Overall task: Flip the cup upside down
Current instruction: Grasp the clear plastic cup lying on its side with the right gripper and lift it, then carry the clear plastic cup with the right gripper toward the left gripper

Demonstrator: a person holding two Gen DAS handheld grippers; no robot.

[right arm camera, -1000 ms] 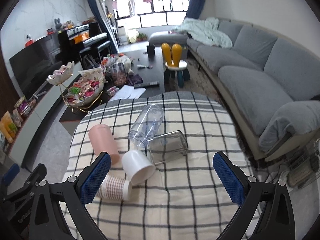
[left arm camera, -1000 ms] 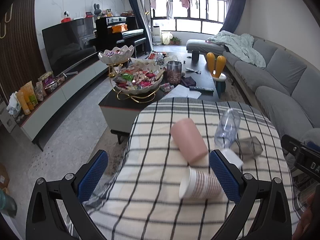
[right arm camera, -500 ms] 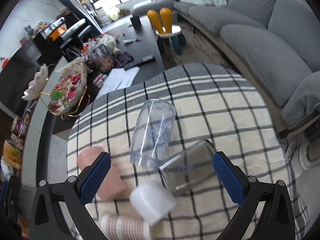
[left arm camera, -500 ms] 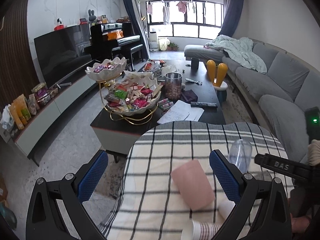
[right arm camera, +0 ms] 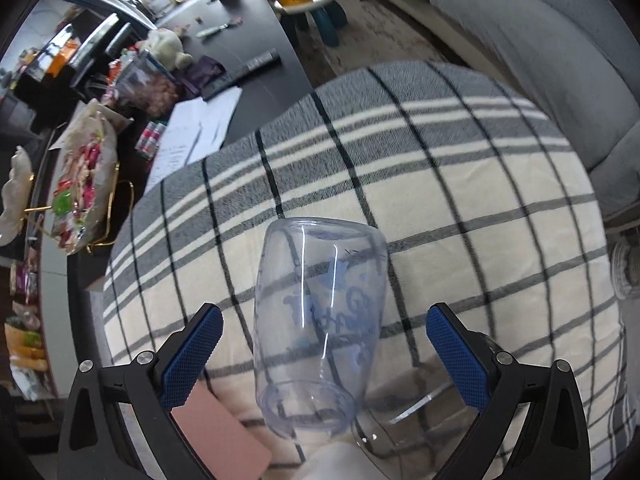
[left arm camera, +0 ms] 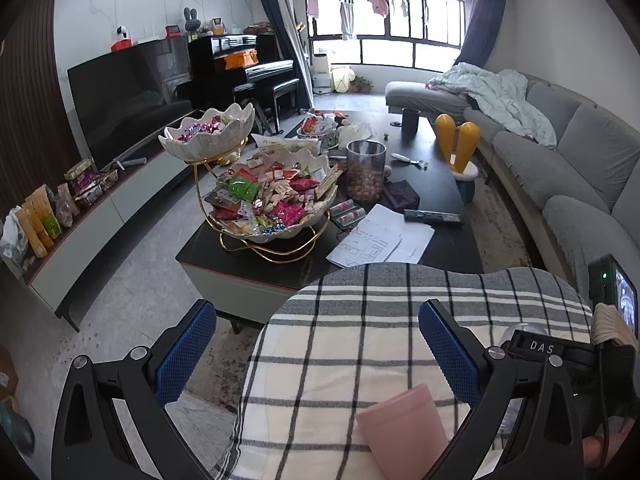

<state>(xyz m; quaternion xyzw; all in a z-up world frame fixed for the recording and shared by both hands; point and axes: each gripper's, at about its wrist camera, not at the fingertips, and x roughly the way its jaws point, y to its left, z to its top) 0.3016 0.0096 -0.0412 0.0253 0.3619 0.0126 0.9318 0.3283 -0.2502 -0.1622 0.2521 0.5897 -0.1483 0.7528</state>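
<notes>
A clear plastic cup with blue lettering (right arm camera: 320,320) lies on its side on the plaid tablecloth (right arm camera: 460,184), its mouth toward me. My right gripper (right arm camera: 324,344) is open, and the cup lies between its blue-padded fingers (right arm camera: 192,360) without touching them. A pink cup (right arm camera: 224,436) lies on its side at lower left and also shows in the left wrist view (left arm camera: 404,436). My left gripper (left arm camera: 320,356) is open and empty above the table's left part. The right gripper's body (left arm camera: 560,356) shows at the right edge there.
A clear glass tumbler (right arm camera: 404,420) lies beside the clear cup, with a white cup (right arm camera: 332,460) partly visible below. Beyond the table's far edge stand a dark coffee table (left arm camera: 432,184) with a tiered snack bowl (left arm camera: 272,200), a yellow stool (left arm camera: 460,152) and a grey sofa (left arm camera: 580,168).
My right gripper has moved forward and down over the clear cup, which now lies between its fingers. My left gripper has drawn back and tilted up, so the cups have slid low out of its view.
</notes>
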